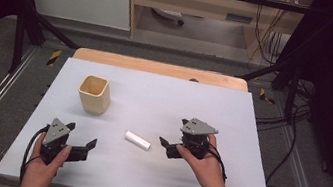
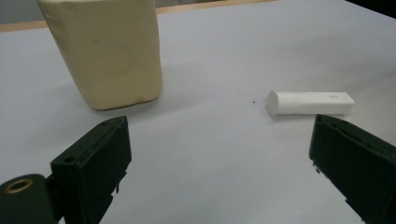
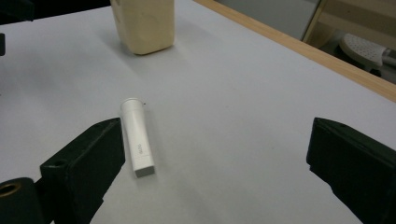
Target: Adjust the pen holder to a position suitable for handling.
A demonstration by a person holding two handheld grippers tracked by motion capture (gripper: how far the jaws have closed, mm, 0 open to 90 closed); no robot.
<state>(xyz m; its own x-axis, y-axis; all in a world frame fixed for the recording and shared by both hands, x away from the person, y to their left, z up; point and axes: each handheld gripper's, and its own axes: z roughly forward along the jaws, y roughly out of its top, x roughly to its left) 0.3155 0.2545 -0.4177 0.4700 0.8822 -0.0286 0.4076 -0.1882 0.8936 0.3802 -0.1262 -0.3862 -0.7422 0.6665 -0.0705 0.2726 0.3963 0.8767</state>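
High view puts your left gripper [image 1: 80, 141] and right gripper [image 1: 164, 146] low over the desk [image 1: 163, 98], fingers of both spread apart and holding nothing, with the white tube [image 1: 138, 140] lying flat between them, nearer your right. Left gripper view cuts off the cream cup [image 2: 105, 49] at its top, so you cannot see inside it there. Faint print on the tube is too small to read.
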